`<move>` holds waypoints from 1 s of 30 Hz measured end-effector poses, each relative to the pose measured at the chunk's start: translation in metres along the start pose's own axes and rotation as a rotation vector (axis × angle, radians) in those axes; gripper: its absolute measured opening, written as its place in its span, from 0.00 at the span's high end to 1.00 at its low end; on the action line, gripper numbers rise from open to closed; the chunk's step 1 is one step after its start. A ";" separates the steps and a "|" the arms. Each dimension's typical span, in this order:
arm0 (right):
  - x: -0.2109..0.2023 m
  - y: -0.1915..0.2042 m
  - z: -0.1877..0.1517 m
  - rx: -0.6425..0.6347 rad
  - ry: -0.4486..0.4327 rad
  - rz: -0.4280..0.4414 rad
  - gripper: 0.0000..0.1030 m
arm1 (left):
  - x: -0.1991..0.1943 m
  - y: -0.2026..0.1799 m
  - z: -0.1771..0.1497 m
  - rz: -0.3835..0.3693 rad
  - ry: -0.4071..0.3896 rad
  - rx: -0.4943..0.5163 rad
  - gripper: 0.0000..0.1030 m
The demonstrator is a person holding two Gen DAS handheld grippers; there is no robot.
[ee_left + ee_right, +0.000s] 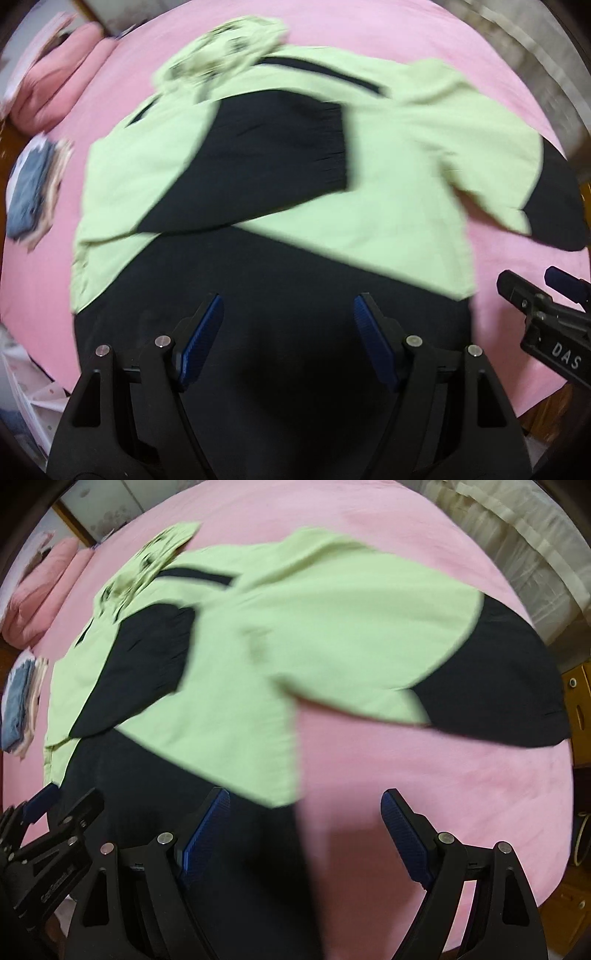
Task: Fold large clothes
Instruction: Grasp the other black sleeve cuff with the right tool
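Jacket [388,155] lies on the bed [332,26] with one sleeve folded in; your left claw [288,332] and right claw [306,827] hang released, most folds remaining.

A bed with a pink sheet [424,775] fills the scene. 2 pink pillows [44,602] lie at its far left corner. Folded blue and pale cloth [20,705] sits at the left edge. Sheer cream curtains [517,535] hang far right. Wooden furniture [580,716] stands right.
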State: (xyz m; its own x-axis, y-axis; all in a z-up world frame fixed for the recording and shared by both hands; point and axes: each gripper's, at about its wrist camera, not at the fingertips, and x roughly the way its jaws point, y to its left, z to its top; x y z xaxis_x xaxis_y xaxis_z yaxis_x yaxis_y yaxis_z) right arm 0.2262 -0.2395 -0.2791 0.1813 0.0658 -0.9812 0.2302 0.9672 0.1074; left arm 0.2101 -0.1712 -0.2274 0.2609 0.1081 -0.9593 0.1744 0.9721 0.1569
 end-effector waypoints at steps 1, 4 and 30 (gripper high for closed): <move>-0.002 -0.025 0.003 0.018 0.002 0.004 0.17 | -0.001 -0.015 0.005 -0.001 0.000 0.011 0.31; -0.004 -0.089 0.006 0.082 0.002 -0.010 0.17 | -0.004 -0.071 0.023 -0.020 0.000 0.059 0.31; 0.031 -0.437 -0.031 0.852 -0.270 0.439 0.73 | -0.003 -0.273 0.067 -0.061 -0.018 0.401 0.31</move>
State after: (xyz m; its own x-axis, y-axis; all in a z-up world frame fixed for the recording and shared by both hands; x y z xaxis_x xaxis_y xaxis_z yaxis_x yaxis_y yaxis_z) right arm 0.1019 -0.6530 -0.3613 0.6020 0.2151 -0.7690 0.6810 0.3645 0.6351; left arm 0.2257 -0.4513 -0.2515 0.2543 0.0454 -0.9660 0.5459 0.8178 0.1822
